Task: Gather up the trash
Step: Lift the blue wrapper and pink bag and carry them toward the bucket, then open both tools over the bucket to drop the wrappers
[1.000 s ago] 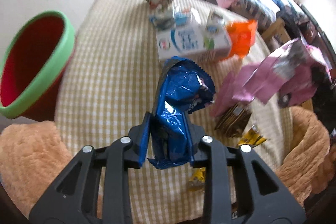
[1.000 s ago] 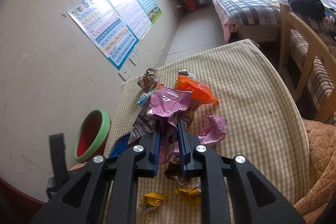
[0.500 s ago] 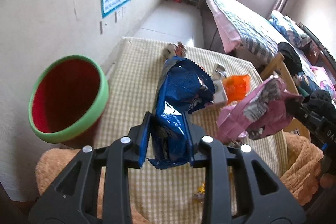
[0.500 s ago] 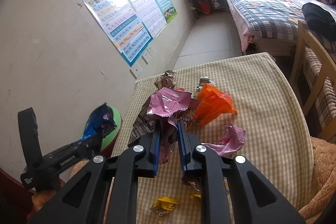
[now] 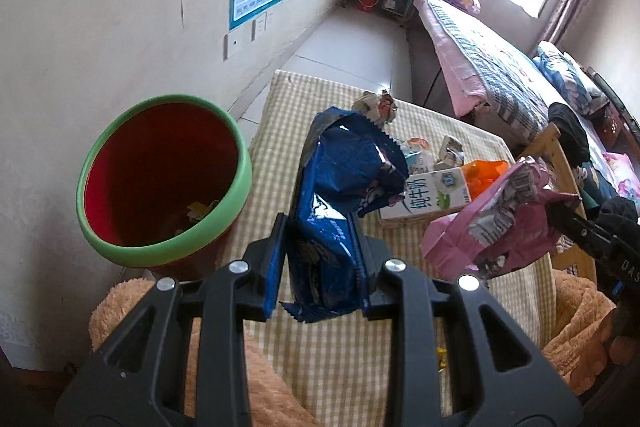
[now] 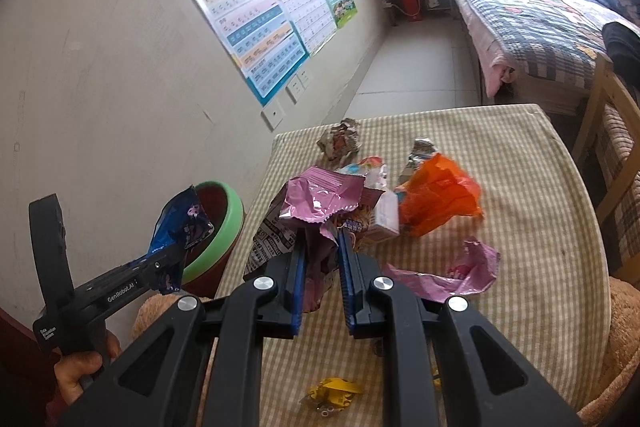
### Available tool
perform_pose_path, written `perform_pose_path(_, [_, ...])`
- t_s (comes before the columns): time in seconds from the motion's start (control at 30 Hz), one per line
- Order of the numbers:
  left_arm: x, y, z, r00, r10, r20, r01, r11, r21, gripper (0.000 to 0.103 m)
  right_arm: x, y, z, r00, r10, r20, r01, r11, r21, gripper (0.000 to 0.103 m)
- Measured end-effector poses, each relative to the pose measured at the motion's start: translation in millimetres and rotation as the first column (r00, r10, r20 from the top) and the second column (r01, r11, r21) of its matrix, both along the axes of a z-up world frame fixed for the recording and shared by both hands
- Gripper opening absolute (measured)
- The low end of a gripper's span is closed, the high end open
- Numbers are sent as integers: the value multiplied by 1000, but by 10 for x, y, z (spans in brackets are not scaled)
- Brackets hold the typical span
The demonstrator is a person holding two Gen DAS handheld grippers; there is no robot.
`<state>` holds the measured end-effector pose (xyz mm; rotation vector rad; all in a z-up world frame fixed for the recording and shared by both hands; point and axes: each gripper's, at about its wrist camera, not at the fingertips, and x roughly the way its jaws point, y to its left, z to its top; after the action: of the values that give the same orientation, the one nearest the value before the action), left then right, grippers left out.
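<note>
My left gripper (image 5: 320, 255) is shut on a blue snack wrapper (image 5: 340, 195) and holds it up above the table, just right of the red bin with a green rim (image 5: 160, 179). The bin holds a few scraps at its bottom. My right gripper (image 6: 322, 267) is shut on a pink snack bag (image 6: 320, 203), also lifted over the table. In the right wrist view the left gripper (image 6: 160, 267) with the blue wrapper (image 6: 184, 223) sits beside the bin (image 6: 224, 227). In the left wrist view the pink bag (image 5: 500, 223) hangs at the right.
On the checked tablecloth (image 6: 520, 187) lie an orange plastic bag (image 6: 436, 199), a milk carton (image 5: 428, 195), a crumpled paper ball (image 6: 340, 139), a pink film scrap (image 6: 452, 271) and yellow wrappers (image 6: 332, 391). A wall is at the left, a wooden chair (image 6: 612, 163) at the right.
Both grippers have risen higher above the table with their wrappers. The left gripper has moved left, closer to the bin's rim.
</note>
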<state>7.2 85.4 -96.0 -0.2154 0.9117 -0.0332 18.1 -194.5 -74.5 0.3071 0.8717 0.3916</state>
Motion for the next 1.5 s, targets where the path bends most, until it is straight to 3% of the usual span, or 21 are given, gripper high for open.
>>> perform_pose_path(0.87, [-69,909,-32,978,206,7,-206,978,31,28,330,1008,-2,979,204,16,-203,979,-30,15])
perform_pose_path(1.1, [26,1137,-82,975,224,4,-224,974,39,28,516,1316,-2,967,250,43,-247,967,-56,15])
perform_pose_path(1.5, [361,1501,-274,960,278,-28,-277,959,53,28,885,1916,-174,956,294,-7,-294,955,-38,16])
